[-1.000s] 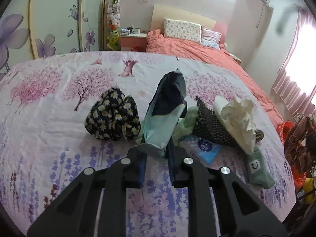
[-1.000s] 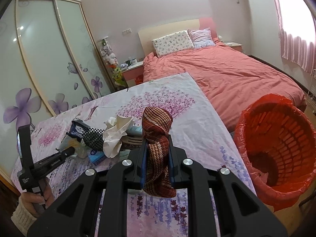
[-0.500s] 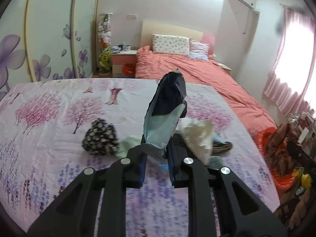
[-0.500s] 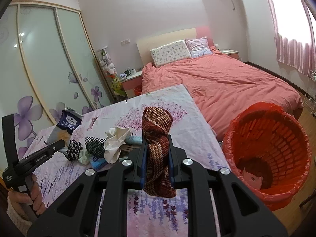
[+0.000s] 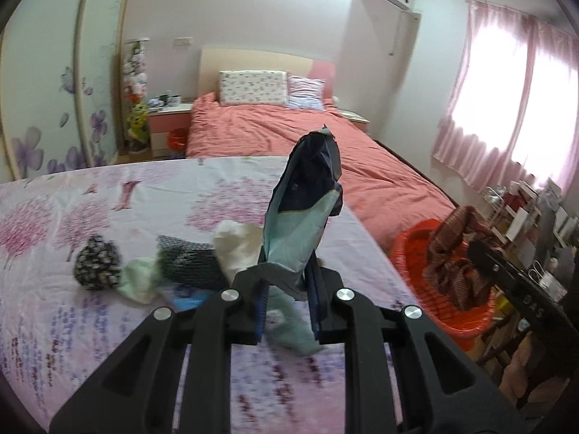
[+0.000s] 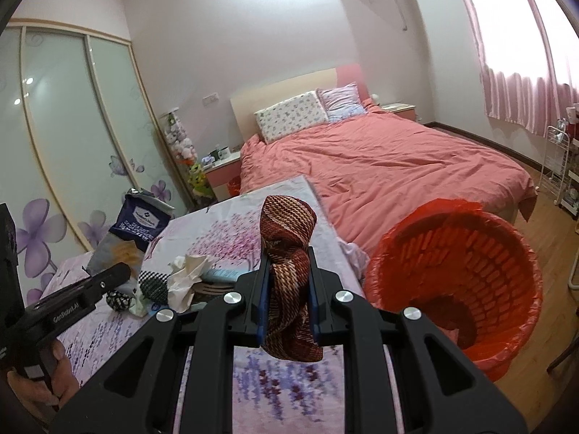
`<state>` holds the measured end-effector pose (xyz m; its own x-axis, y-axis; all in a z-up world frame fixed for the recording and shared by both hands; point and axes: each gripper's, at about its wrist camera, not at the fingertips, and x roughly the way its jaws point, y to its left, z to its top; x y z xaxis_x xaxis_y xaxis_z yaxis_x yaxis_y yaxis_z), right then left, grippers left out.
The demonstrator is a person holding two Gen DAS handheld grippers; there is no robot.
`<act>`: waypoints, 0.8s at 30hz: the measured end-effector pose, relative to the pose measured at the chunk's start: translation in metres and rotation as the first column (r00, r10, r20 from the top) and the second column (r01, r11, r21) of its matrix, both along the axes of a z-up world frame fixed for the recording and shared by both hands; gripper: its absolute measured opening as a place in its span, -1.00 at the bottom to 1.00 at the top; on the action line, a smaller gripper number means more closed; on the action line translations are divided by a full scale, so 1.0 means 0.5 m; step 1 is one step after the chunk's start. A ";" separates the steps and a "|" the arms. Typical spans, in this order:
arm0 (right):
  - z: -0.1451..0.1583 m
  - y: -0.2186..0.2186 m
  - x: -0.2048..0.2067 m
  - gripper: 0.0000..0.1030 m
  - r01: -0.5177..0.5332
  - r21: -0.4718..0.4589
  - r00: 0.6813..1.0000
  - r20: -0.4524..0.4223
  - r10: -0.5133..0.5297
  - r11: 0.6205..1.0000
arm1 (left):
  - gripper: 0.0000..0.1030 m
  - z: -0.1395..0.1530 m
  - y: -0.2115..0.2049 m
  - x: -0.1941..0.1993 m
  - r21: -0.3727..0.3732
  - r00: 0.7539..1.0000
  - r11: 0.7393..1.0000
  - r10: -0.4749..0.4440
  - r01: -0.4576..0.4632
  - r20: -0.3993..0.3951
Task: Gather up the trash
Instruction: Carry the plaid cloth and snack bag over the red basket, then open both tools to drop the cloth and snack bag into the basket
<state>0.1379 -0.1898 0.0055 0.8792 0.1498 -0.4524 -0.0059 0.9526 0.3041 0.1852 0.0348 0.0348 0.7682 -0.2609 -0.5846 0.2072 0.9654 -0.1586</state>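
Trash is held in both claws: the left claw (image 5: 287,300) is pinched onto the lower end of a dark blue and pale green snack bag (image 5: 305,209), which stands upright between its fingers above the table (image 5: 72,343) with its flowered purple-and-pink cloth. The right claw (image 6: 287,303) is pressed together on a twisted brown-and-red woven cloth (image 6: 289,271), whose top rises above the fingers and whose lower end hangs below them, over the table's near edge. Just beyond the left claw, a heap lies on the table: a pale green sock (image 5: 139,278), a black-and-white dotted piece (image 5: 188,262), a crumpled white tissue (image 5: 235,246), a blue tissue pack (image 5: 188,298) and, to the left, a black daisy-print bundle (image 5: 97,262). From the right wrist view the same heap sits to the left of the held cloth, with the left claw and its bag raised above it. An orange-red basket (image 6: 506,253) lined with a red bag stands on the floor just beside the table's right edge, close to the right claw; in the left wrist view the brown cloth appears over the basket's rim. Farther back stands a bed (image 6: 380,166) with a salmon cover and two pillows, a bedside cabinet (image 5: 168,123), sliding wardrobe doors (image 6: 72,126) with purple flowers, and pink curtains (image 5: 506,101).
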 end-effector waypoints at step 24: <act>-0.018 -0.214 -0.026 -0.66 0.249 0.024 0.967 0.045 -0.250 0.968 | -0.63 -0.052 -0.317 0.034 -0.084 0.948 0.947 -0.316 0.312 -0.039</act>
<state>0.1247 -0.2970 -0.0034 0.9103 -0.0693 -0.4082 0.2165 0.9200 0.3266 0.2021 -0.1238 0.0087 0.6100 -0.5288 -0.5902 0.4871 0.8377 -0.2470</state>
